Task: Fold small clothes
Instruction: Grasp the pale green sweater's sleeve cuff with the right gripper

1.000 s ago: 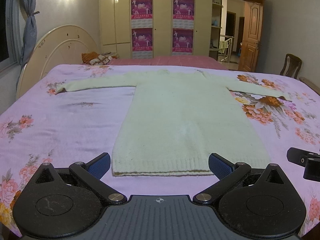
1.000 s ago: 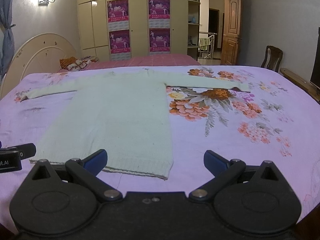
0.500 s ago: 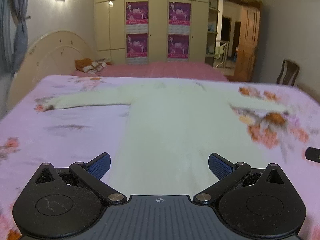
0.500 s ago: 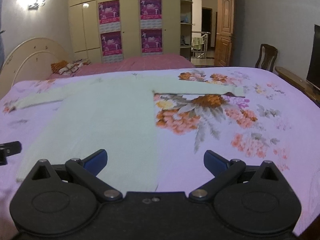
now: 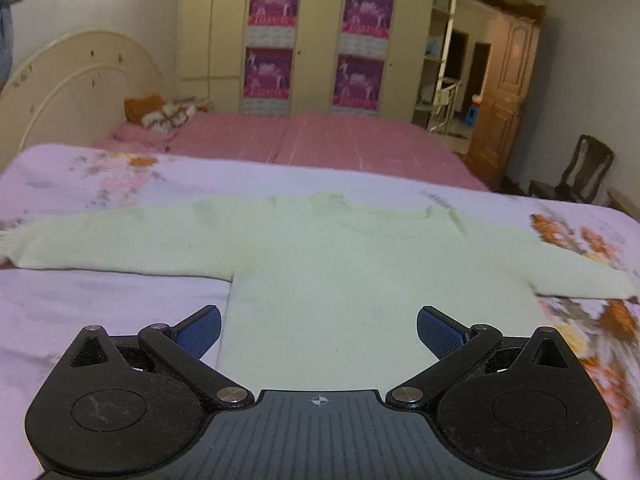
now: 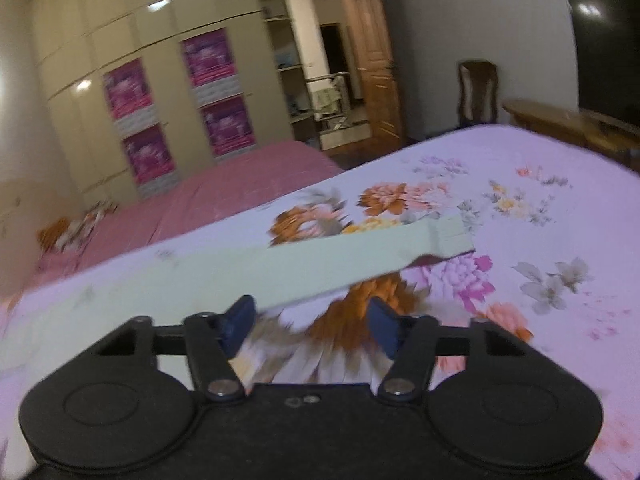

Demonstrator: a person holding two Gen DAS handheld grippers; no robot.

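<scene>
A pale cream knit sweater (image 5: 340, 264) lies flat on the purple floral bedspread (image 5: 80, 312), both sleeves spread out sideways. My left gripper (image 5: 319, 330) is open and empty, over the sweater's body near the left armpit. In the right wrist view the sweater's right sleeve (image 6: 320, 264) runs across to its ribbed cuff (image 6: 448, 236). My right gripper (image 6: 312, 322) is open and empty, just in front of that sleeve's near edge, with the view tilted.
A second bed with a pink cover (image 5: 320, 140) lies beyond, with a cream headboard (image 5: 72, 92) at left. Wardrobes with purple posters (image 5: 272, 60) line the far wall. A wooden chair (image 6: 478, 88) and a wooden door (image 5: 508, 92) stand at right.
Both grippers have moved forward up the sweater from its hem. The left is now near the chest; the right has swung right to the right sleeve and tilted.
</scene>
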